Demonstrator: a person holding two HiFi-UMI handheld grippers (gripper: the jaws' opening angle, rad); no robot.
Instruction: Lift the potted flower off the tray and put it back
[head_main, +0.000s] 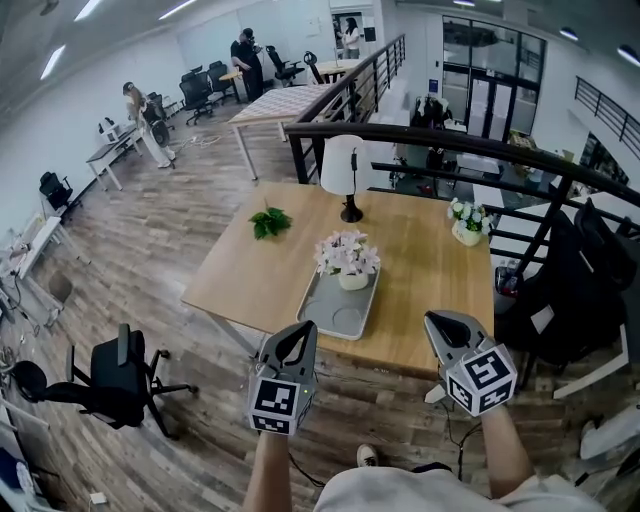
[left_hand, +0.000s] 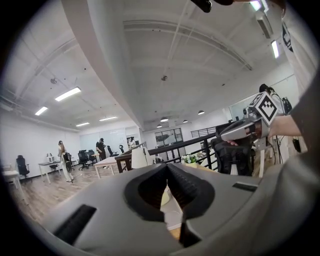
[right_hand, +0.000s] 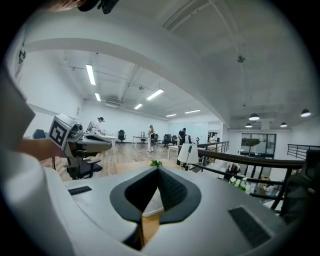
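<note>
Wooden table (head_main: 430, 270) holds the tray (head_main: 335, 325), flower (head_main: 348, 258) standing at its far end. Your left gripper (head_main: 300, 335) and right gripper (head_main: 440, 325) hang near the table's edge, jaws pressed together, empty; the lift looks yet to start

Tray (left_hand: 171, 216) mostly hidden, lower centre of both gripper views; people (head_main: 243, 55), upper left of head view, too small.

Open-plan office: desks (head_main: 262, 103), swivel chairs (head_main: 197, 92), railed mezzanine (head_main: 440, 140)
</note>
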